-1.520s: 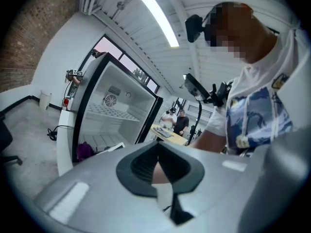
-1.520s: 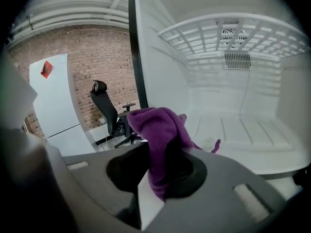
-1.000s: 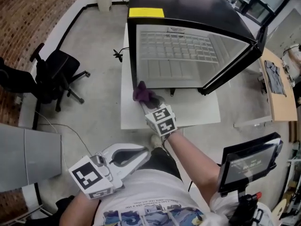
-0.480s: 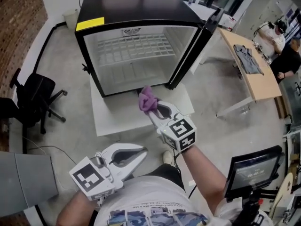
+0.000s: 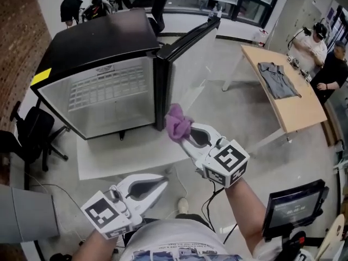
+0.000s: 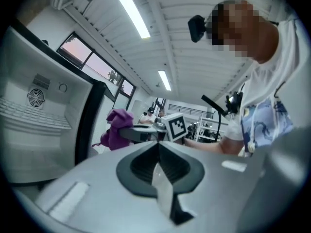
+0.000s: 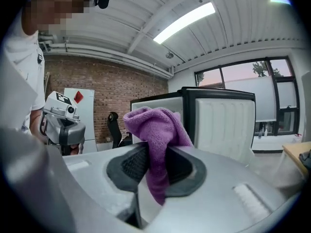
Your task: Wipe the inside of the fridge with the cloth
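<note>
While right gripper pinches the cloth just before the open fridge | step: approach | left gripper closed, empty | next: reach inside, press cloth on wall.

Bright ceiling strip lights overhead; fisheye edges bend and darken.

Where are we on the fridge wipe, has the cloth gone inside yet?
Done: the fridge has its door open, and the right gripper is shut on the purple cloth. In hand: the cloth is held outside the fridge, near the door's edge. Left: wiping the inside; nothing touches it yet. The left gripper is shut, empty.
</note>
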### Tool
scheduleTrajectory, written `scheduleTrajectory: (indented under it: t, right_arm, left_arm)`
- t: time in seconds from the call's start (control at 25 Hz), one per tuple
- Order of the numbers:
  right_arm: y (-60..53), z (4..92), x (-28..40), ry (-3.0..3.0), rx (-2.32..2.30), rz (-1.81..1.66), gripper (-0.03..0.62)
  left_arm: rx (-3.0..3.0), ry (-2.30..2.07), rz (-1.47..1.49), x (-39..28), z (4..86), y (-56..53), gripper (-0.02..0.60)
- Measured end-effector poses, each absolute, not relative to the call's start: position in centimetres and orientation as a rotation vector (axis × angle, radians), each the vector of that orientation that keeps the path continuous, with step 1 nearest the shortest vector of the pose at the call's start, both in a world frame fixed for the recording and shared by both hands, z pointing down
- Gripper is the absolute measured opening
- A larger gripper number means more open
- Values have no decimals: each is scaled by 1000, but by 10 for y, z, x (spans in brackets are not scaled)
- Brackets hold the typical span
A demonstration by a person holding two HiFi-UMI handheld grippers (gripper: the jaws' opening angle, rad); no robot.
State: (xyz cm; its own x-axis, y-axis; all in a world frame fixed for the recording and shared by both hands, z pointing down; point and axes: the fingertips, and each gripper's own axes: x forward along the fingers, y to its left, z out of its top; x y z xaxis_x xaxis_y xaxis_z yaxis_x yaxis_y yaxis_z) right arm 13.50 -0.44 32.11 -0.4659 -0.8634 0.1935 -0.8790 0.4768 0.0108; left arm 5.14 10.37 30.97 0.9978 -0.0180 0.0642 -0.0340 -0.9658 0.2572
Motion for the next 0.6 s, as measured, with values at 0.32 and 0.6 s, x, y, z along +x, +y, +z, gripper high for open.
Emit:
scheduleTrajectory:
  t: [0.32,0.6]
  right_arm:
    - [-12,284,209,-2627,1425,36,80]
    - [-41,254,211,-2663,1387,-56,80]
  left_arm:
    - [2862,-78,102,129,304,120,5]
    - [2885,-74,93,135,298,96,5]
